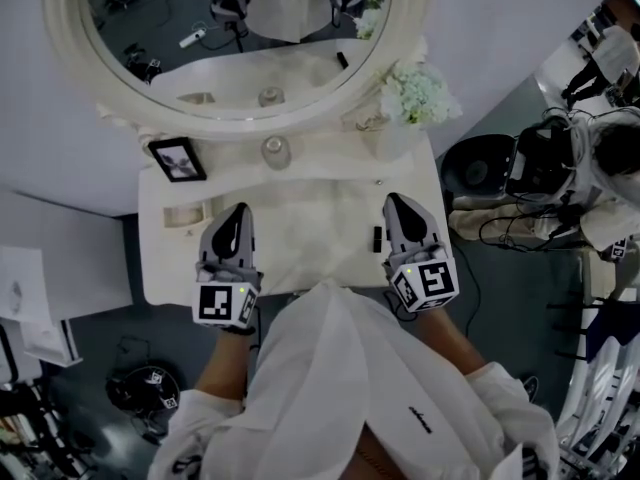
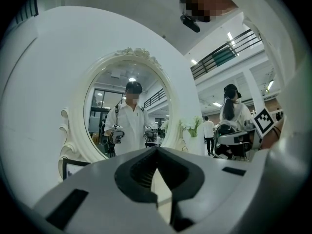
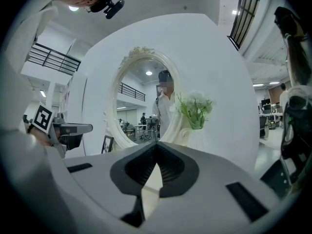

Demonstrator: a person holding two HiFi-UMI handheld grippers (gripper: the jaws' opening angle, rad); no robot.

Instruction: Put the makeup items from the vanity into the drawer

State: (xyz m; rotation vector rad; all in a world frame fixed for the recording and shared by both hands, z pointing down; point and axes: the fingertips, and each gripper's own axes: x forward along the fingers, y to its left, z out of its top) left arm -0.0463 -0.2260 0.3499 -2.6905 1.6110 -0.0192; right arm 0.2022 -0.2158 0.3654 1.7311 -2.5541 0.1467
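Hovering over vanity top (image 1: 300,233): left gripper (image 1: 237,214), right gripper (image 1: 398,204), jaws pressed together, empty

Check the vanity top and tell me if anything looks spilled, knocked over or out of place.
Nothing stands out. The picture frame, round glass item and flowers stand along the back of the vanity, with no spill visible. One small dark item lies flat near the right gripper, not obviously misplaced.
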